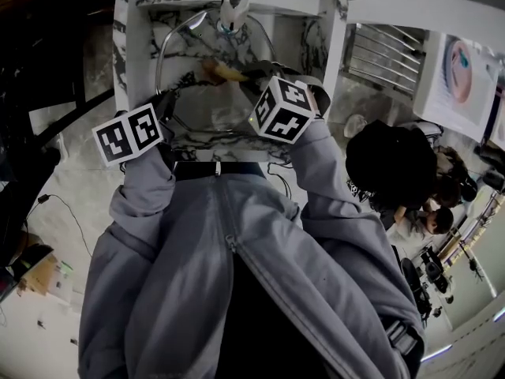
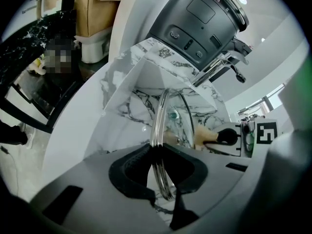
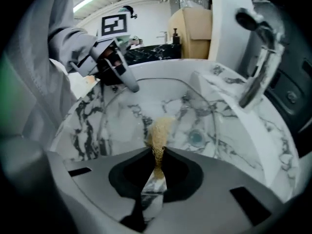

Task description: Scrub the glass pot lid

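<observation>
Glass pot lid (image 2: 173, 113), round, clear and edged with a metal rim, stands on edge inside the white, grey-veined marble sink (image 1: 126, 54), tilted, with its rim close to the left wall of the basin in the head view. The left gripper (image 2: 156, 147) pinches the lid by its rim: the metal band passes between the two black pads, which press on it from both sides. The right gripper (image 3: 159, 147) is closed on a tan fibrous scrubber (image 3: 160, 130), whose tuft projects beyond the pads and lies against the glass face of the lid near its middle. Both grippers point steeply down into the basin, the right one reaching in from the right edge of the sink. A chrome tap (image 1: 231, 2) stands at the far edge of the sink, above the lid. The round drain (image 3: 196, 138) shows through the glass at the bottom of the basin. Grey jacket sleeves (image 1: 316, 172) cover both arms of the person.
</observation>
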`<state>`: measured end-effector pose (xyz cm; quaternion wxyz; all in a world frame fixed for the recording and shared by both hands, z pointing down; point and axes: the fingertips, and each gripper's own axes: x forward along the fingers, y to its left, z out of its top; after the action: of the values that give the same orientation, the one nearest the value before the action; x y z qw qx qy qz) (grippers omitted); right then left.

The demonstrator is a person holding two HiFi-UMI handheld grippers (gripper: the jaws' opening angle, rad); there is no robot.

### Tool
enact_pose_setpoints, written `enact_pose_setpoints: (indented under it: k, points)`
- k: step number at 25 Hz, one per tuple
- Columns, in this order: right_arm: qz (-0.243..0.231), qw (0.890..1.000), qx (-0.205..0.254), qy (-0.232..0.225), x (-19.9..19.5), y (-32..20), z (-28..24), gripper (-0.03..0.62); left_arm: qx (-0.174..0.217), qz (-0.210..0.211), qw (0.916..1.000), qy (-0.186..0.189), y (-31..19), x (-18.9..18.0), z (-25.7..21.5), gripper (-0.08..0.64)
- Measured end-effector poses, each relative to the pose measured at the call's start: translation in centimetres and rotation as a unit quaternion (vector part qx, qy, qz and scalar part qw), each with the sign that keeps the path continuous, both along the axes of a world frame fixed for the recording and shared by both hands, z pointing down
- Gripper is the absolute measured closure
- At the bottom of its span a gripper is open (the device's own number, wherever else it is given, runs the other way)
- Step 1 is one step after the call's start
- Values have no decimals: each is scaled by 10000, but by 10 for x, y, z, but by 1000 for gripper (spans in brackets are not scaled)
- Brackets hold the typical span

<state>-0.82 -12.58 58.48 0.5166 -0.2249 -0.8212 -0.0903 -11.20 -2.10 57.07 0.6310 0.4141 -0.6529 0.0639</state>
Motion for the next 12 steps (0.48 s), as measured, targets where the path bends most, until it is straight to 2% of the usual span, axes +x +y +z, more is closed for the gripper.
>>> enact_pose_setpoints:
  k: [3,6,9,12]
  points:
    - [681,9953,613,-330,-16,-46,0,545,-15,-13,10000,33,-1,-1,0,483]
    - [1077,9845,1303,-460,-28,-79,7,545,-27,-33,10000,54,-2,-2,1,483]
    - [1175,9718,1999,-429,-34,-100,21,545,-42,-42,10000,76,-2,-1,2,483]
    - [1021,9623,2498,-325,-37,-113,39,545,-55,-48,9999,78,-2,-2,2,483]
